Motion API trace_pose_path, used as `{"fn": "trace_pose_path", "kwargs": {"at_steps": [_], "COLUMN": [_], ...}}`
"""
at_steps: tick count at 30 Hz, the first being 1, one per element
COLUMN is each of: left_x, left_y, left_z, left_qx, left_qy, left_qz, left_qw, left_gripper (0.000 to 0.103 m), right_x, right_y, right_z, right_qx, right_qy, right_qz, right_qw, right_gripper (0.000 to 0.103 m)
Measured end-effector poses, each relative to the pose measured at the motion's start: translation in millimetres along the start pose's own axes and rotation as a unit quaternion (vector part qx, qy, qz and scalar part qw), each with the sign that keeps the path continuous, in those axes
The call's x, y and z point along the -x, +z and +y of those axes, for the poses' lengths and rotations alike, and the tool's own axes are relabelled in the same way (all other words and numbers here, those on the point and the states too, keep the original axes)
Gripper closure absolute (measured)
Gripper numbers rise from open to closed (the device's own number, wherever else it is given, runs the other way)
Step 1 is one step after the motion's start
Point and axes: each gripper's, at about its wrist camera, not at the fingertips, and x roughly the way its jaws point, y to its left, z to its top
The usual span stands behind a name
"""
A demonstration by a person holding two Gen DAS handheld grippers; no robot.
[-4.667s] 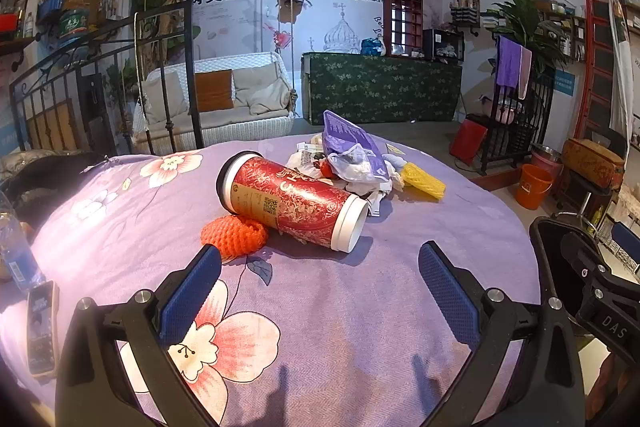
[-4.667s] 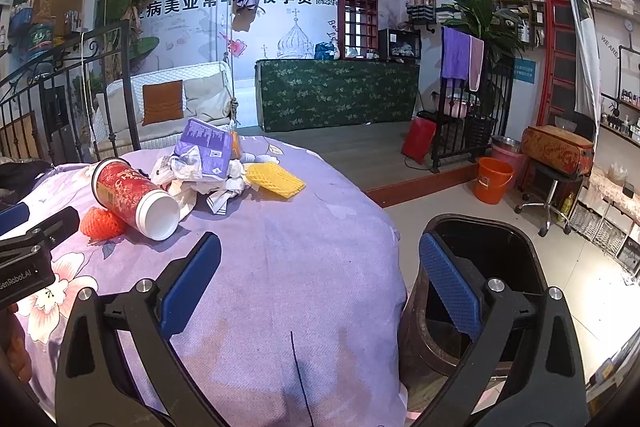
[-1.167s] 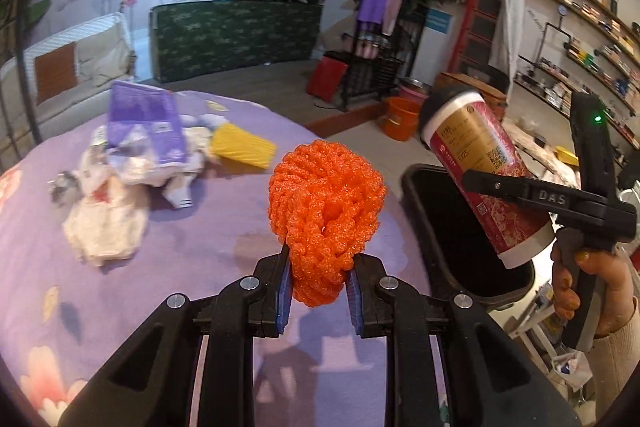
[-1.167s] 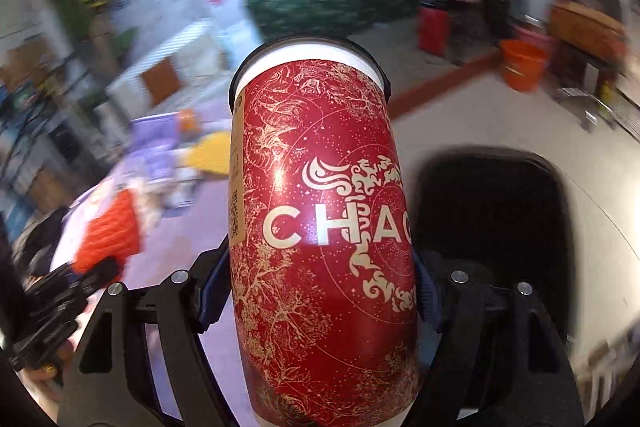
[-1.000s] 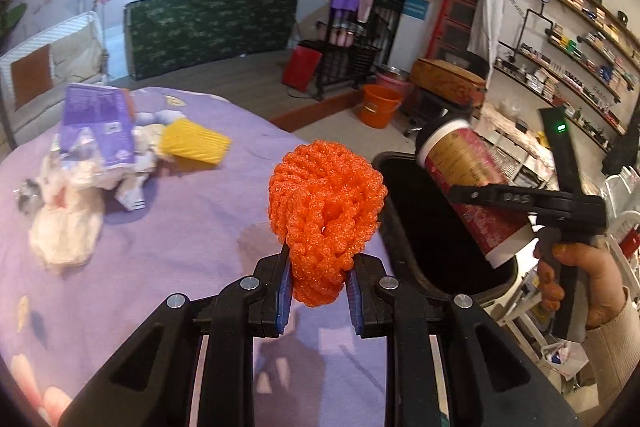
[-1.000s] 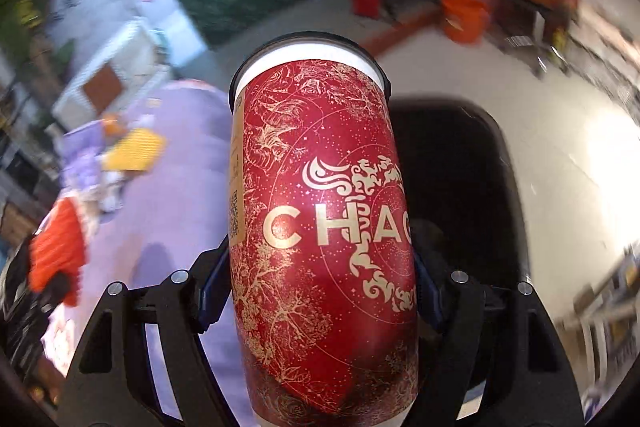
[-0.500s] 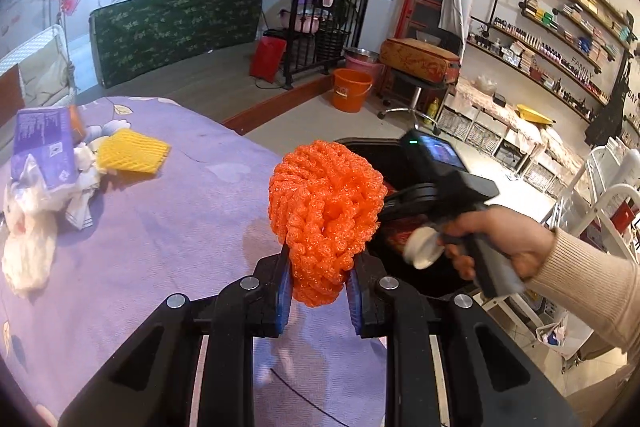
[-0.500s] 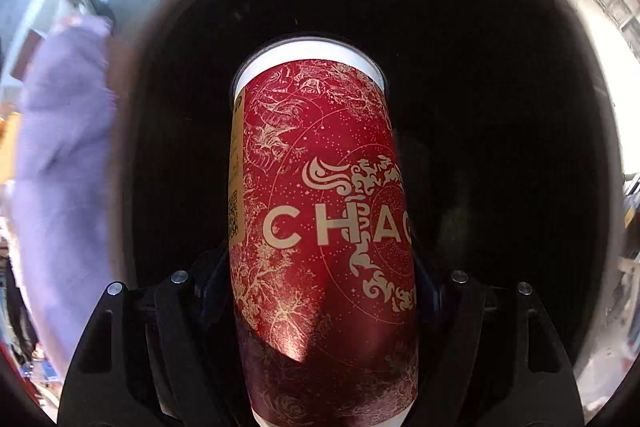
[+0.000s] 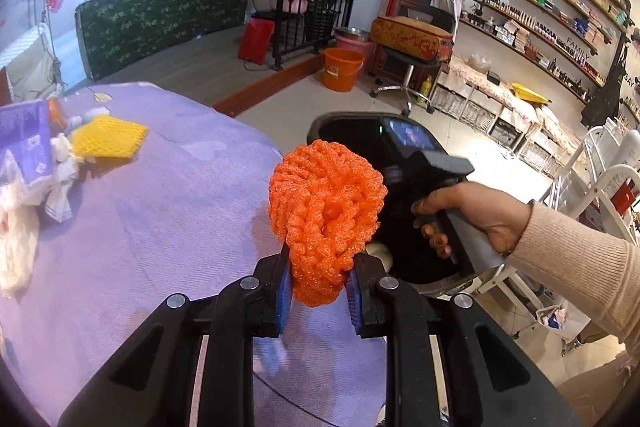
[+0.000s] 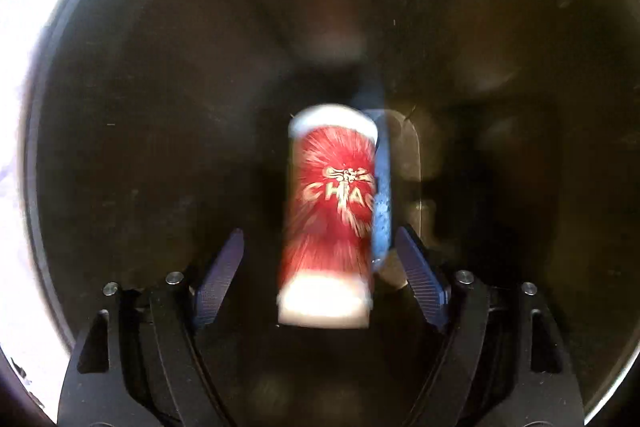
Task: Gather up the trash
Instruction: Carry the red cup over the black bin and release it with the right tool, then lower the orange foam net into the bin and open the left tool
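Note:
My left gripper [image 9: 318,291] is shut on an orange foam net [image 9: 326,215] and holds it above the purple tablecloth's edge, next to the black trash bin [image 9: 332,119]. My right gripper [image 10: 320,267] is open inside the bin [image 10: 160,67], pointing down. The red paper cup [image 10: 332,211] is blurred, free of the pads and falling into the bin. In the left wrist view the right gripper's handle and the hand on it [image 9: 472,211] reach into the bin.
On the purple tablecloth [image 9: 160,227] lie a yellow foam net [image 9: 108,143], a purple packet [image 9: 24,139] and crumpled white paper [image 9: 16,227] at the far left. An orange bucket [image 9: 342,69] and a stool stand on the floor beyond.
My right gripper has opened and let go of the red cup, which drops into the bin. My left gripper has carried the orange net closer to the bin.

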Motion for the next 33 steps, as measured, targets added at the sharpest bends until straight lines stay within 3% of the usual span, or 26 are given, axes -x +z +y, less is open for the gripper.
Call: {"fn": "trace_pose_path", "kwargs": {"at_steps": [4,7,11,15,20,25,33], "left_x": [-9.8,-16.9,-33.1,-60.6,-92.5,-109.0,-110.7], "left_y": [3.0,10.4,22.5,32.7,34.8,34.4,28.8], "left_z": [-2.1,-8.5,-21.5,-37.3,-58.5,-76.4,-88.4], "left_qx": [0.001,-0.005,-0.014,-0.019,-0.032,-0.047,-0.062], "left_qy": [-0.01,-0.022,-0.045,-0.074,-0.083,-0.082,-0.076], "left_qz": [0.014,0.023,0.042,0.08,0.122,0.141,0.128], "left_qw": [0.9999,0.9995,0.998,0.9938,0.9885,0.9855,0.9869], "left_gripper": [0.081,0.081,0.081,0.081,0.081,0.079,0.024], "right_x": [37.7,80.5,136.9,166.9,187.1,193.7,167.5], "right_y": [-13.8,-25.3,-59.1,-89.5,-116.6,-124.6,-129.7], "right_z": [10.2,10.7,2.1,-7.6,-25.9,-52.6,-78.4], "right_qx": [0.017,0.03,0.032,0.022,-0.005,-0.039,-0.078], "right_qy": [0.014,0.024,0.013,-0.014,-0.05,-0.044,-0.032], "right_qz": [-0.047,-0.106,-0.21,-0.273,-0.322,-0.33,-0.33], "right_qw": [0.999,0.994,0.977,0.962,0.945,0.942,0.94], "right_gripper": [0.024,0.024,0.013,0.013,0.012,0.011,0.011]}}
